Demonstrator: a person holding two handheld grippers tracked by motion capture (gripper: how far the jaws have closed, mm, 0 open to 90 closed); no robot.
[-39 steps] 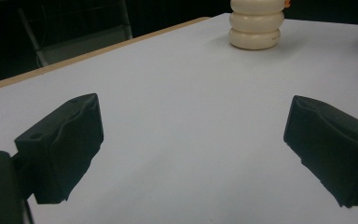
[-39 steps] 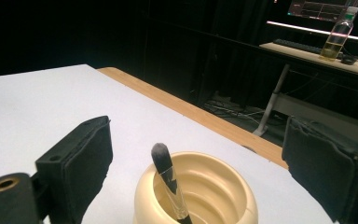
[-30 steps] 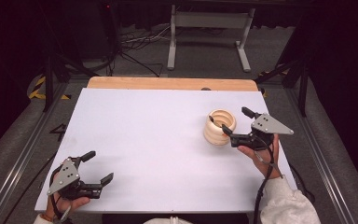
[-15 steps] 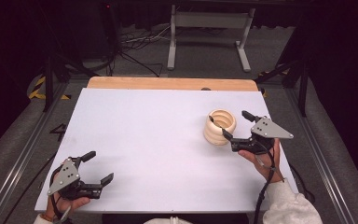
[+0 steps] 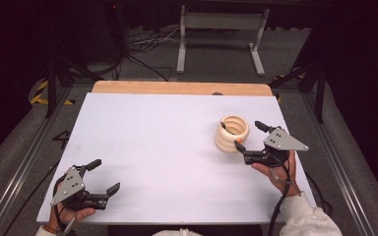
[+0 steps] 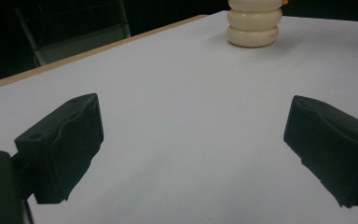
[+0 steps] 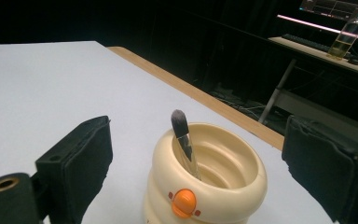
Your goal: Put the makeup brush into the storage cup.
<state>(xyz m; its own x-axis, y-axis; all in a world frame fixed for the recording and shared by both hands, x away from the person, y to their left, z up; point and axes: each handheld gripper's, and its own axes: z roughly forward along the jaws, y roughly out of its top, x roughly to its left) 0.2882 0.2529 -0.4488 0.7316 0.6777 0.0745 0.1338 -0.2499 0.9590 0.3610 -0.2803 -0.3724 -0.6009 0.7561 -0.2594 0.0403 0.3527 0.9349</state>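
Observation:
A cream ribbed cup [image 5: 232, 133] stands upright on the right part of the white table [image 5: 167, 142]. A brush [image 7: 184, 140] with a dark tip leans inside the cup [image 7: 205, 186], which has an orange button [image 7: 185, 202] on its front. My right gripper [image 5: 248, 135] is open just right of the cup, one jaw on each side of its near wall, touching nothing. My left gripper [image 5: 105, 175] rests open and empty near the front left corner. From there, the left gripper view shows the cup [image 6: 254, 23] far ahead, beyond its spread jaws.
A bare wooden strip [image 5: 177, 87] runs along the table's far edge. Beyond it are a metal stand [image 5: 216, 29] and cables on the floor. A bottle [image 7: 349, 35] stands on a distant desk.
My right gripper has drifted slightly toward the near edge, staying open beside the cup. The left gripper and the cup have not moved.

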